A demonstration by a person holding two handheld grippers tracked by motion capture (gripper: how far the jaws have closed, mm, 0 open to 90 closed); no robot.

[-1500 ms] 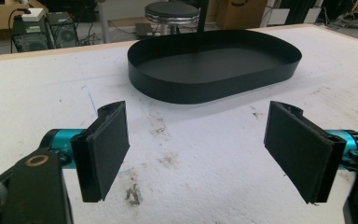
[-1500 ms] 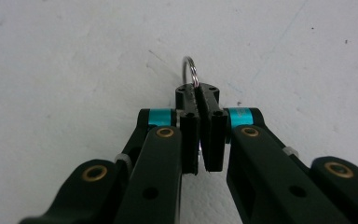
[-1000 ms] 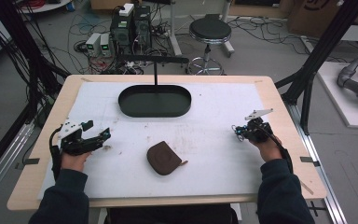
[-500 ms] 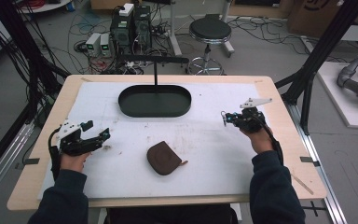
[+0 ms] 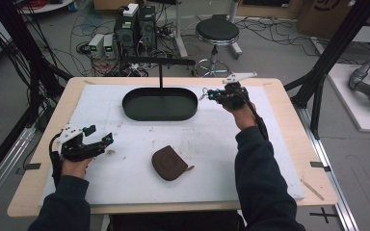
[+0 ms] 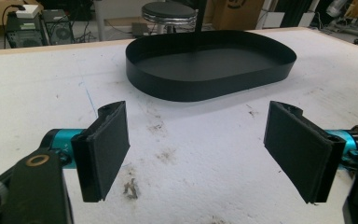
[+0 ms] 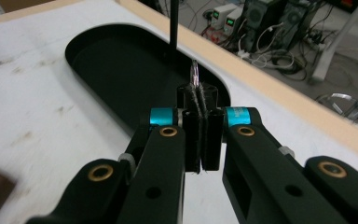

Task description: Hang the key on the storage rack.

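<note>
My right gripper (image 5: 210, 95) hovers just right of the black oval tray (image 5: 159, 118), tips pointing at it. Its jaws are shut on a small thin shiny object (image 7: 195, 72) that pokes out beyond the tips of the gripper (image 7: 198, 95), over the tray's (image 7: 98, 70) right end. I cannot tell what the object is. My left gripper (image 5: 107, 139) rests low at the table's left and points right. It (image 6: 205, 144) is open with only bare white table between the pads. A brown pouch (image 5: 169, 163) lies on the table between the two arms, near the front.
A thin black post (image 5: 160, 79) rises from the tray's far side and carries a horizontal bar (image 5: 159, 61). The tray's wall (image 6: 205, 84) stands ahead of the left gripper. Beyond the table's far edge are cables, power supplies (image 5: 103, 45) and a stool (image 5: 217, 31).
The right gripper, still shut, has travelled left and away from me, from the table's right side to the tray's right end. The left gripper and the pouch have stayed put.
</note>
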